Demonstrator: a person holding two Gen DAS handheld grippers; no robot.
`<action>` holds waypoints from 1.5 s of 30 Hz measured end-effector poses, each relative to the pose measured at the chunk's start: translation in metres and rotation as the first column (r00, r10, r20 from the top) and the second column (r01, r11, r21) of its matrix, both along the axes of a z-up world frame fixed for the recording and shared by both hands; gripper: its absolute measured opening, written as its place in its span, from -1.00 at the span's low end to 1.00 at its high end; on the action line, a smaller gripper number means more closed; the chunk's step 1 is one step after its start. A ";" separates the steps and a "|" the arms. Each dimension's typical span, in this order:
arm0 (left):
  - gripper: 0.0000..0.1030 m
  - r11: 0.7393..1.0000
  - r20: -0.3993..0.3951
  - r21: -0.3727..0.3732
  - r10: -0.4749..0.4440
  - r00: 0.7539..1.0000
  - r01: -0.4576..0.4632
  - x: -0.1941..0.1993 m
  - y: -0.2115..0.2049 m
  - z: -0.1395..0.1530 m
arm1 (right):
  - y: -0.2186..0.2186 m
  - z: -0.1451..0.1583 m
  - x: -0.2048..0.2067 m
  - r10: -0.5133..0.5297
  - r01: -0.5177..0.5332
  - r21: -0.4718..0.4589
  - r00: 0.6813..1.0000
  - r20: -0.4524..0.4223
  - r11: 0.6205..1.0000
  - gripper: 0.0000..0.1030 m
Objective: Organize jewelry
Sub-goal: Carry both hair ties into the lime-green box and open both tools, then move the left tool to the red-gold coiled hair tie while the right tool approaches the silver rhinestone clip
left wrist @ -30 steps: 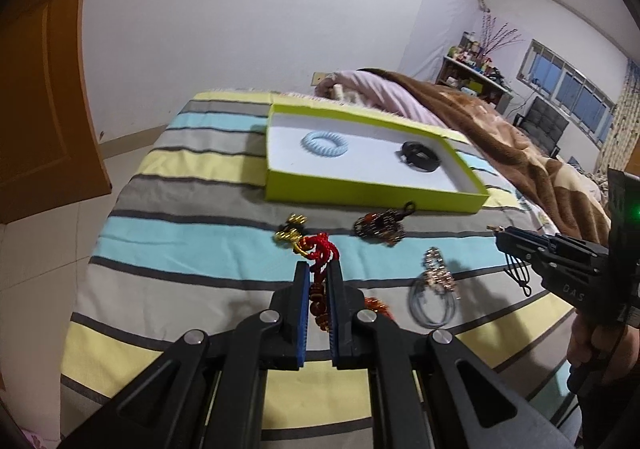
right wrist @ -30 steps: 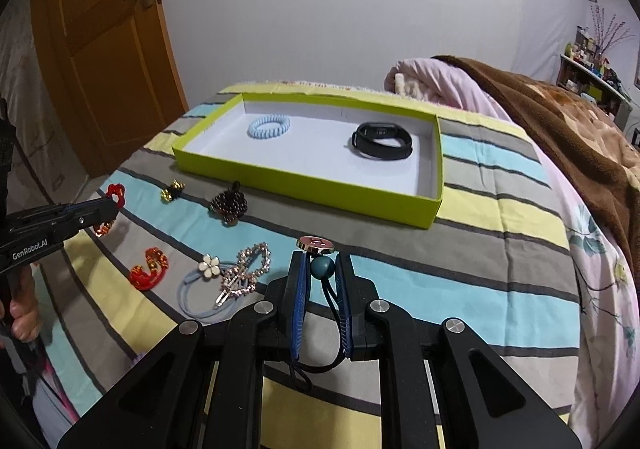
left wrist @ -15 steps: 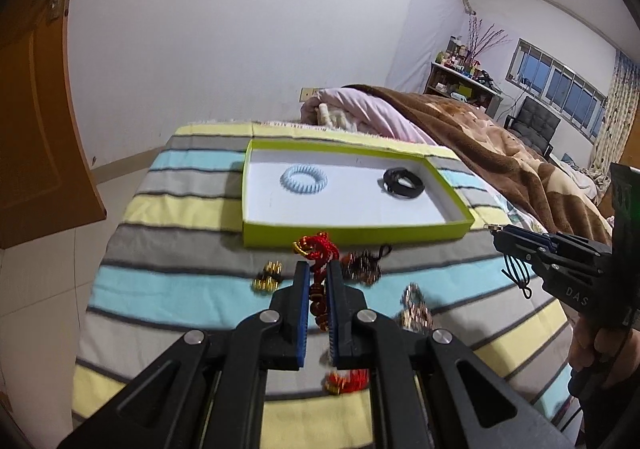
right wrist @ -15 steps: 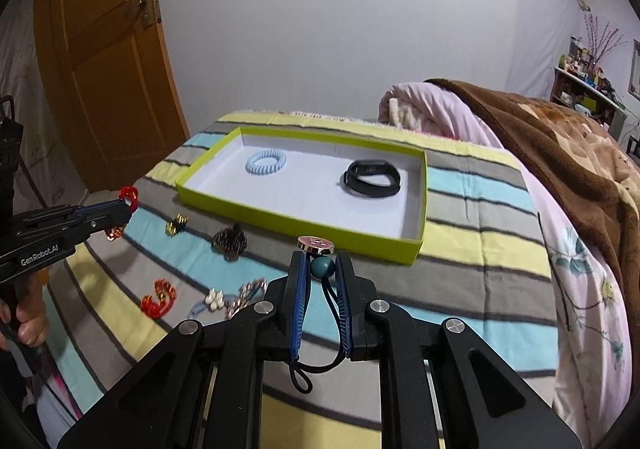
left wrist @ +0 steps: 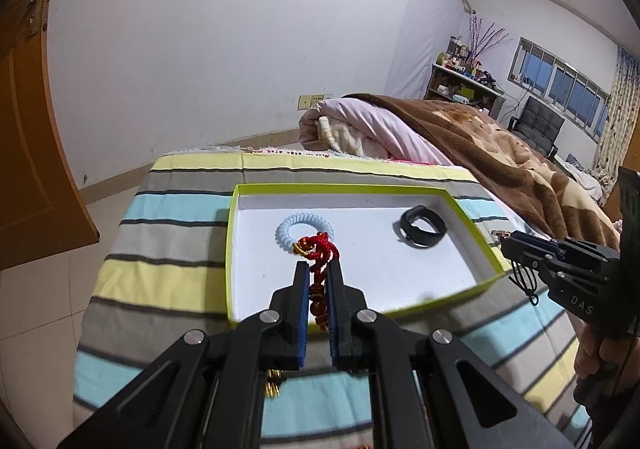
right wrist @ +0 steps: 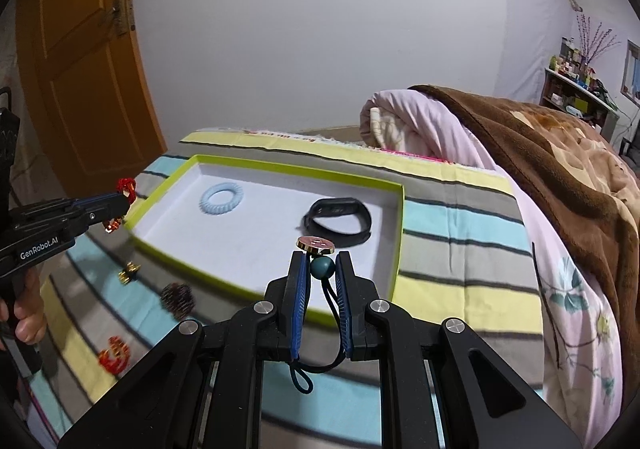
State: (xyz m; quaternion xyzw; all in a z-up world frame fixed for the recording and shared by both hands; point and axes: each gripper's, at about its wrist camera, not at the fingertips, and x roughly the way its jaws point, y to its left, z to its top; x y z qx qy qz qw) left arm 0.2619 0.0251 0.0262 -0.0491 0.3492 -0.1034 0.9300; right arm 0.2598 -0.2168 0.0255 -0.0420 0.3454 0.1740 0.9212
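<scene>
A lime-green tray with a white floor lies on the striped bed. In it rest a pale blue coil hair tie and a black wristband. My left gripper is shut on a red knotted-cord ornament with gold rings, held over the tray's near left part. My right gripper is shut on a dark hair tie with a teal bead and a round gold-rimmed disc, near the tray's right front corner.
On the striped blanket left of the tray lie a gold clip, a dark beaded piece and a red-orange ornament. A rolled pink and brown quilt fills the right. A wooden door stands at the left.
Both grippers have moved forward and up, from over the loose pieces to the tray. The red ornament now hangs over the tray floor. The grips have not changed.
</scene>
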 end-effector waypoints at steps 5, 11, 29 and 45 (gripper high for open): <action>-0.83 1.000 -0.033 0.029 0.004 0.999 -0.003 0.024 -0.004 -0.013 | 0.002 -0.015 0.026 -0.012 0.012 -0.016 0.999 -0.034 1.000 -0.71; -0.83 0.999 -0.090 0.052 0.020 0.996 -0.015 0.049 -0.003 -0.033 | 0.004 -0.035 0.047 -0.025 0.022 -0.035 0.996 -0.085 0.999 -0.71; -0.80 0.995 -0.147 0.096 0.045 0.988 -0.031 0.071 0.000 -0.056 | 0.011 -0.059 0.069 -0.036 0.029 -0.054 0.988 -0.148 0.998 -0.62; -0.43 0.996 -0.103 0.083 0.046 0.994 -0.038 0.040 0.007 -0.034 | -0.001 -0.030 0.039 -0.044 0.046 0.019 0.995 -0.093 0.999 -0.27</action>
